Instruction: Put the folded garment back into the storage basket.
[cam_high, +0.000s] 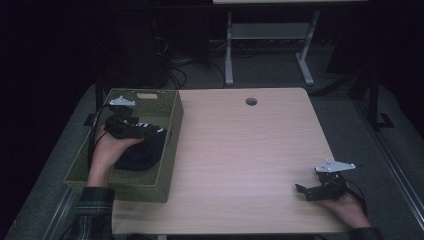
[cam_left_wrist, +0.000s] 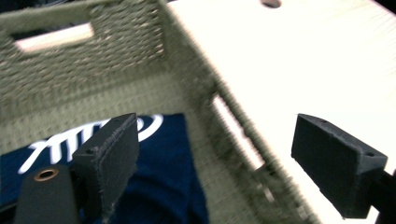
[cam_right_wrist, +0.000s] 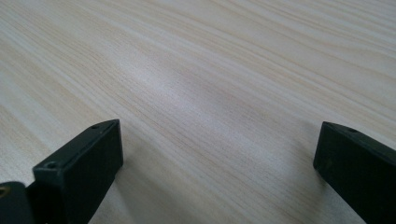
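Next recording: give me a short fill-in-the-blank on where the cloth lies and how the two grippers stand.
1. The folded navy cloth with white lettering lies inside the woven green ____.
2. The left gripper has its fingers ____, with nothing between them.
3. The right gripper rests on the pale wooden ____, fingers open.
4. The basket stands at the table's ____ edge in the high view.

Missing words: basket; open; table; left

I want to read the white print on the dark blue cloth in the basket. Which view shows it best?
The left gripper view: the cloth lies close, white lettering visible. The high view shows it as a dark lump in the basket.
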